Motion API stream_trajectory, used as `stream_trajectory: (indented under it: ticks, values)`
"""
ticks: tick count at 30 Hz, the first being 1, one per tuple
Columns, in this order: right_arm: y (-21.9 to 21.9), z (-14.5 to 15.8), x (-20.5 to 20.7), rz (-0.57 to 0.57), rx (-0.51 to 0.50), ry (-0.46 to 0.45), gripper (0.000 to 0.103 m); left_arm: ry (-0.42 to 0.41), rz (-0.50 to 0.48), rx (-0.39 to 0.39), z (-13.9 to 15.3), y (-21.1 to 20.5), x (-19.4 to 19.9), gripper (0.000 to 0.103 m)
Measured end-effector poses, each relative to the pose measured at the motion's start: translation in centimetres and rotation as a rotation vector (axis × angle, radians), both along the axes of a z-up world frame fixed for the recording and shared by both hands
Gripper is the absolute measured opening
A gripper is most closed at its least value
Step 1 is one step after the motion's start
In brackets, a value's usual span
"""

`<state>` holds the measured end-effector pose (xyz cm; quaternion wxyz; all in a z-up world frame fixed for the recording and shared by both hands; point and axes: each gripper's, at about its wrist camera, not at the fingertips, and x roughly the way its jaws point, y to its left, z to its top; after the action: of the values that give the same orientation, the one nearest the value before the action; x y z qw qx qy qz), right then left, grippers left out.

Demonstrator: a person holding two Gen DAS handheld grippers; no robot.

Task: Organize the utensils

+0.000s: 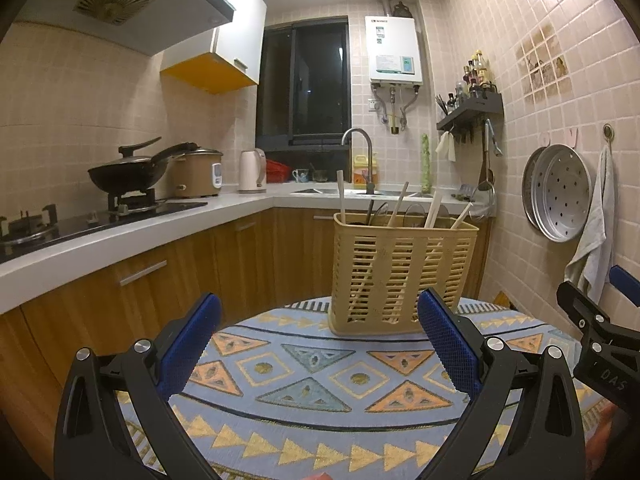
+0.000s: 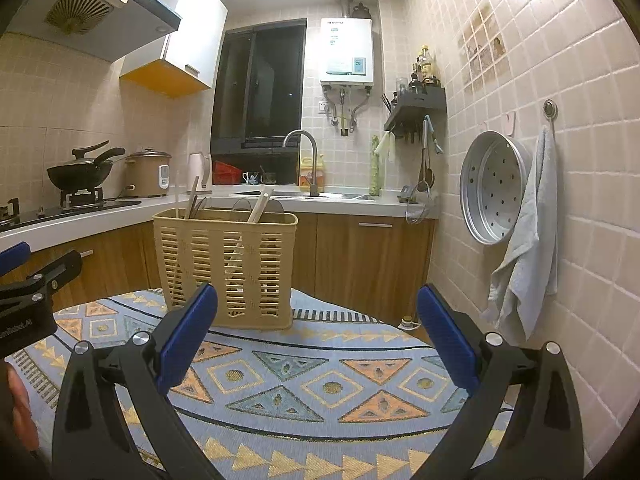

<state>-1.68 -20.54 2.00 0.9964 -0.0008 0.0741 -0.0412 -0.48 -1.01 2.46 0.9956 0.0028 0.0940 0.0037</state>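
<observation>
Blue rubber pads up front, both grippers spread wide and holding nothing — the left gripper [image 1: 320, 344] and right gripper [image 2: 318, 340] hover low over the patterned tablecloth [image 1: 304, 396]. Beyond them, the yellow slotted basket [image 1: 400, 272] stands upright on the far part of the table, with chopsticks [image 1: 342, 198] and what look like spoons or ladles poking out the top. If sorting's next, I'd steady the basket with one side and pull a single stick straight up — it looks light and tippy. Further back: wooden cabinets, white counter, the sink faucet [image 1: 360, 140], dark window.
</observation>
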Motion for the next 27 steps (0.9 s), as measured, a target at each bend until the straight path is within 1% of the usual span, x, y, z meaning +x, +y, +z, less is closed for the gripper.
stream_trajectory:
  ticks: [7,18,27]
  values:
    - [0.25,-0.15,-0.04,0.005,-0.005,-0.003,0.095,-0.005,0.009,0.016,0.0,-0.17,-0.07,0.095]
    - [0.28,-0.1,-0.04,0.006,0.0,0.004,0.095,0.008,0.009,0.008,-0.02,-0.04,0.06,0.095]
    - [0.35,-0.07,-0.11,0.005,-0.003,0.008,0.095,0.009,0.011,0.019,-0.03,0.1,0.19,0.095]
